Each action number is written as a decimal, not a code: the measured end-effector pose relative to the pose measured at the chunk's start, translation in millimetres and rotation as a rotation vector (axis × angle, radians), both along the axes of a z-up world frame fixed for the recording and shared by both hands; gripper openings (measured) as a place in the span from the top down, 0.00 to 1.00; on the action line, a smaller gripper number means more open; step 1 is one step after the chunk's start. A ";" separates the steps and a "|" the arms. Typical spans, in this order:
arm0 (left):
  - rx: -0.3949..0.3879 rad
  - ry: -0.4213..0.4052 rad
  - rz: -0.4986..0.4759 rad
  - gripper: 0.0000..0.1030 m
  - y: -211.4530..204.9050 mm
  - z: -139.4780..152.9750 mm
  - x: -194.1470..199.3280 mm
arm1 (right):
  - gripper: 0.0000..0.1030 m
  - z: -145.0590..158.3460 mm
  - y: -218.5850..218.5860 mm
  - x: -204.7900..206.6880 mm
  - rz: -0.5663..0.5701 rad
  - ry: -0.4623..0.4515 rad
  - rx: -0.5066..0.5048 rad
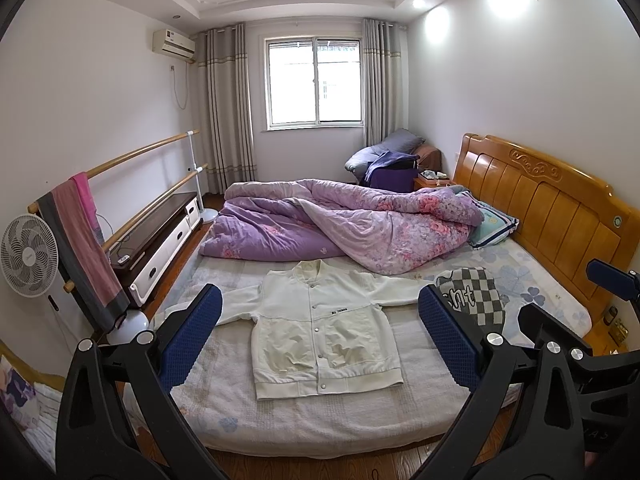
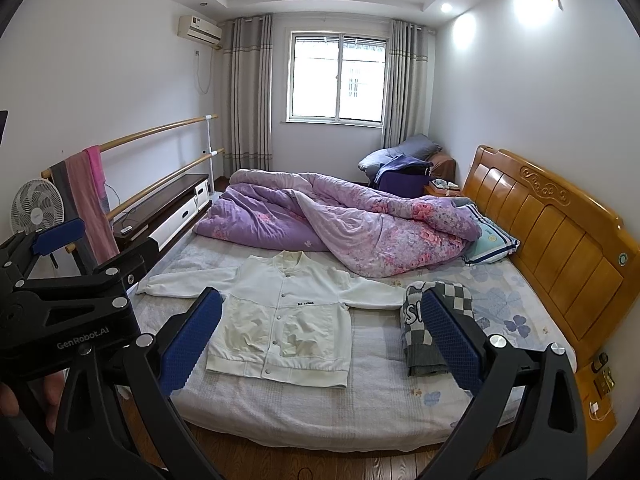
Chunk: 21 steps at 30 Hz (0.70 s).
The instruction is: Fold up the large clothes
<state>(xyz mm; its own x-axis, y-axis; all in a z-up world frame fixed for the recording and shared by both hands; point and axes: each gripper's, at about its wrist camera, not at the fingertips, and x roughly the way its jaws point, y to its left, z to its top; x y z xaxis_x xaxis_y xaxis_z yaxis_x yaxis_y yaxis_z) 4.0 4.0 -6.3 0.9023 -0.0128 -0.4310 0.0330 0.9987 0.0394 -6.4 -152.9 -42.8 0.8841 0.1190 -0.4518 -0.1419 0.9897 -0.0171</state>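
Two grippers: both up in the air at the foot side of the bed (image 1: 320, 420), nothing in either one.
Left gripper (image 1: 320, 336): jaws spread wide, blue pads framing the jacket from above the bed's near edge, touching no cloth.
Right gripper (image 2: 320, 340): jaws wide apart too, empty, hanging over the bed's near edge; its right pad sits in front of the checked garment in the right wrist view.
Jacket (image 2: 280, 320): cream-white, snap-buttoned, lying flat and face up in the middle of the bed, both sleeves stretched out sideways, collar toward the quilt, hem toward the near edge.
Checked garment (image 1: 472, 296): grey and white, folded into a bundle, on the bed just beside the jacket's sleeve end, on the headboard side.
Quilt (image 1: 340, 220): purple floral, bunched up across the far half of the bed, beyond the jacket's collar.
Pillow (image 2: 490, 240): pale blue with stripes, on the bed against the headboard (image 2: 560, 240), partly under the quilt.
Fan (image 1: 28, 256): white, standing off the bed on the side away from the headboard.
Person: a few fingers (image 2: 52, 396) show on the left gripper's handle in the right wrist view.
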 end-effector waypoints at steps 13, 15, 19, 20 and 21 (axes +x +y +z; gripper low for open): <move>0.002 0.003 -0.001 0.05 -2.1 -2.6 1.7 | 0.07 -4.0 4.6 5.1 -0.003 0.012 -0.002; 0.000 0.007 -0.003 0.05 0.7 -4.4 3.5 | 0.07 -4.5 8.8 6.9 -0.004 0.014 -0.006; -0.001 0.019 -0.005 0.05 7.2 -8.8 11.8 | 0.07 -6.7 13.8 9.6 -0.006 0.023 -0.006; -0.001 0.023 -0.006 0.05 9.5 -10.5 14.3 | 0.07 -7.6 16.2 10.4 -0.007 0.026 -0.006; -0.001 0.026 -0.007 0.05 12.3 -11.5 15.7 | 0.07 -8.7 18.0 11.8 -0.007 0.029 -0.005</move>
<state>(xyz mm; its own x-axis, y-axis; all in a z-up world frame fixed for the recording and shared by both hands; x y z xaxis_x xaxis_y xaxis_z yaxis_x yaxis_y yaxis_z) 19.7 16.2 -17.8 0.8905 -0.0195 -0.4546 0.0410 0.9985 0.0373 5.4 -134.9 -51.5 0.8714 0.1103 -0.4779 -0.1354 0.9906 -0.0184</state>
